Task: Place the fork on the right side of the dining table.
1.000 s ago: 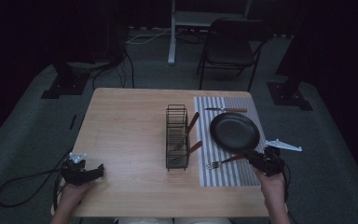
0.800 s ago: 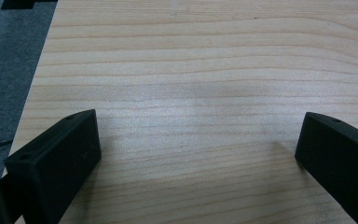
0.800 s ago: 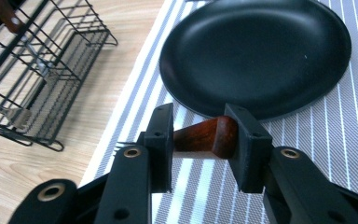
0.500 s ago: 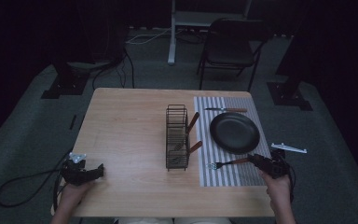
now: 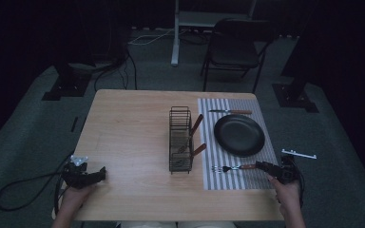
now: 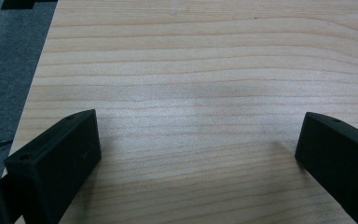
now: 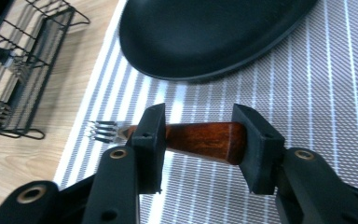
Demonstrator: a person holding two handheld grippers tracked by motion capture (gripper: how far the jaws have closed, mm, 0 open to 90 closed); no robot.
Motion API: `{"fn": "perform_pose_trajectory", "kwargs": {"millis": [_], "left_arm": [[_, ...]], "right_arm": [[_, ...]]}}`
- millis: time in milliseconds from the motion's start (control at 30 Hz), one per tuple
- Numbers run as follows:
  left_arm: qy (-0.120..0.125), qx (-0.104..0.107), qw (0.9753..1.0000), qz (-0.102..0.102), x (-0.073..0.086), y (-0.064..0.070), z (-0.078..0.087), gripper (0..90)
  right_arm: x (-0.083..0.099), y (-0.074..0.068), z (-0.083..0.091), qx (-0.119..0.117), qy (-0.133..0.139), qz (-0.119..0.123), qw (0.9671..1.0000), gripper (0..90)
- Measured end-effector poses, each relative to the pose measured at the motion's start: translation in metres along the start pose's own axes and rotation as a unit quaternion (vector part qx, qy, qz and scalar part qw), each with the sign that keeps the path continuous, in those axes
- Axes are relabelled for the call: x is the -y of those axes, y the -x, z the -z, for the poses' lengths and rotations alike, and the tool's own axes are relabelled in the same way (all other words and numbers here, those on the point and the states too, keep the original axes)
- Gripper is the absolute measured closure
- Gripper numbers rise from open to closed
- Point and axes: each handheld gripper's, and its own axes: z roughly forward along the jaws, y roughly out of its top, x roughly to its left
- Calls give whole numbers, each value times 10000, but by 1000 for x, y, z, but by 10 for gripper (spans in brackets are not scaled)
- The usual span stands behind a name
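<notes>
A fork (image 5: 235,167) with a reddish wooden handle lies on the striped placemat (image 5: 237,179), in front of the black plate (image 5: 239,134). My right gripper (image 5: 264,166) sits at the handle's end, open. In the right gripper view the fork (image 7: 200,140) lies flat on the placemat (image 7: 307,116), its handle showing in the gap of my right gripper (image 7: 198,123) and its tines past the left jaw. My left gripper (image 5: 102,173) rests open at the table's front left; its jaws (image 6: 198,140) hold nothing over bare wood.
A black wire rack (image 5: 180,137) stands mid-table with wooden-handled utensils (image 5: 197,126) leaning out. A knife (image 5: 230,112) lies behind the plate. The rack (image 7: 14,70) and plate (image 7: 205,32) are close ahead of my right gripper. A chair (image 5: 233,47) stands beyond the table (image 5: 128,128).
My right gripper has drawn back to the right along the fork's handle toward the table's edge. The fork stays where it was. The left gripper has not moved.
</notes>
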Motion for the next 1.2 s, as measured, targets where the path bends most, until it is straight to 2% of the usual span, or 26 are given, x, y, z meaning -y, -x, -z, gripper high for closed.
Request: {"fn": "perform_pose_trajectory", "kwargs": {"millis": [200, 333, 567, 600, 767, 800, 967, 1000, 1100, 1200], "left_arm": [[-12, 0, 10000, -11, 0, 0, 0, 2], [-13, 0, 10000, -11, 0, 0, 0, 2], [-12, -1, 10000, -10, 0, 0, 0, 2], [-11, 0, 10000, -9, 0, 0, 0, 2], [-11, -1, 10000, -8, 0, 0, 0, 2], [-12, -1, 10000, -10, 0, 0, 0, 2], [-8, 0, 10000, -9, 0, 0, 0, 2], [-11, 1, 10000, -10, 0, 0, 0, 2], [-9, -1, 10000, -9, 0, 0, 0, 2], [-12, -1, 10000, -10, 0, 0, 0, 2]], "right_arm": [[-2, 16, -14, 107, -223, -44, 9997, 477], [-2, 22, -18, 68, -311, -40, 9995, 465], [-5, 29, -26, 299, -434, 82, 9986, 436], [-6, 28, -28, 493, -474, 165, 9975, 439], [-7, 28, -32, 683, -565, 356, 9954, 432], [-8, 27, -32, 802, -565, 427, 9943, 415], [-9, 24, -32, 970, -519, 537, 9925, 399], [-10, 20, -31, 1076, -489, 647, 9909, 394], [-9, 16, -29, 1124, -471, 714, 9900, 383], [-7, 7, -25, 1193, -361, 820, 9888, 318]]}}
